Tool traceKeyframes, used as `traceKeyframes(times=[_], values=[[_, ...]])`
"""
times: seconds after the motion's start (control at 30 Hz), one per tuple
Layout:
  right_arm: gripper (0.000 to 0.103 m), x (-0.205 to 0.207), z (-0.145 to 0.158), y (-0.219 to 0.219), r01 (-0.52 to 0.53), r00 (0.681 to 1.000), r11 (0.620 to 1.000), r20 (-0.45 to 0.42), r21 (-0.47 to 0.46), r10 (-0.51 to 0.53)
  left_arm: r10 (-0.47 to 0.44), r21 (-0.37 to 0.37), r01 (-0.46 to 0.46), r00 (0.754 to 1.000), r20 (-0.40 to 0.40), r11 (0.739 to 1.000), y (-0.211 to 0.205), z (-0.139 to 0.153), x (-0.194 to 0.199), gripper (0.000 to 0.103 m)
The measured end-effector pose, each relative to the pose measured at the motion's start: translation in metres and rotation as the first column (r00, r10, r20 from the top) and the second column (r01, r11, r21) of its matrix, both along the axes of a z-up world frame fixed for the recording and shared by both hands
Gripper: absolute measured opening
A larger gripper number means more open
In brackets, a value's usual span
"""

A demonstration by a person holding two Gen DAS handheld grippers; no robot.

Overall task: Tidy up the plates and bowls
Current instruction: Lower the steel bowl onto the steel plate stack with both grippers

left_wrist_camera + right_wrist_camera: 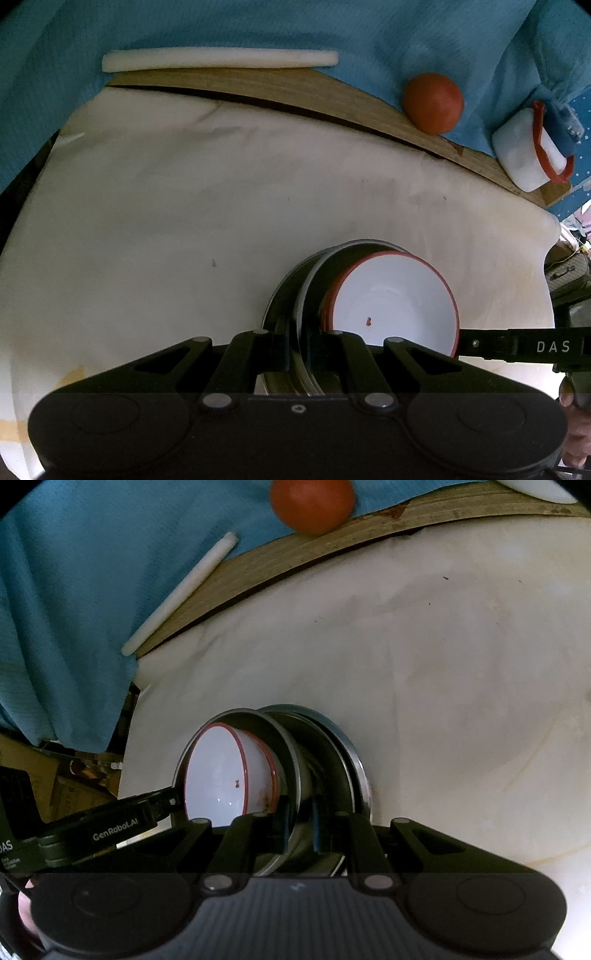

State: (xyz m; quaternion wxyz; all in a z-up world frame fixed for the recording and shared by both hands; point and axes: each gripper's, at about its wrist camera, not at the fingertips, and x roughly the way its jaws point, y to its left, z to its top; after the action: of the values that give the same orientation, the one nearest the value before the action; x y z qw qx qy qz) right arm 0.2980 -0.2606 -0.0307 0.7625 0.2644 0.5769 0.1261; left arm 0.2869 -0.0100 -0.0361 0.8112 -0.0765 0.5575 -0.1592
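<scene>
White bowls (395,299) carry thin red rims inside silvery steel plates (332,760), a cream cloth (184,221) covers the desk, and an orange-red ball (433,102) lies against teal fabric (258,26).

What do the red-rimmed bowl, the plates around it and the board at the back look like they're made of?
Red-rimmed bowl: probably enamelled metal or melamine; glossy white, thin painted red edge, a small dark chip or spot inside.
Plates: likely stainless steel; dark mirror-like reflections, bright thin rims.
Board: looks like wood; brown, matte, with grain lines.
</scene>
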Motion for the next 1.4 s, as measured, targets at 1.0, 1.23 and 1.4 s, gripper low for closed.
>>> traceKeyframes(times=[1.0,1.23,1.4], values=[[0.014,-0.0013,-0.0064,0.0022,-0.02,1.0,1.0,-0.025,-0.023,0.019,-0.024,-0.008,0.023,0.999,-0.046,1.0,-0.0022,-0.0096,0.005,0.006],[0.015,-0.0032,-0.007,0.0022,-0.017,1.0,0.999,-0.011,-0.03,0.017,-0.039,-0.008,0.039,0.998,-0.039,0.999,-0.0008,-0.0097,0.0057,0.007],[0.015,-0.0072,-0.0078,0.0036,-0.006,1.0,0.999,0.007,-0.035,0.006,-0.054,-0.002,0.054,0.998,-0.027,0.999,-0.0022,-0.0085,0.0041,0.009]])
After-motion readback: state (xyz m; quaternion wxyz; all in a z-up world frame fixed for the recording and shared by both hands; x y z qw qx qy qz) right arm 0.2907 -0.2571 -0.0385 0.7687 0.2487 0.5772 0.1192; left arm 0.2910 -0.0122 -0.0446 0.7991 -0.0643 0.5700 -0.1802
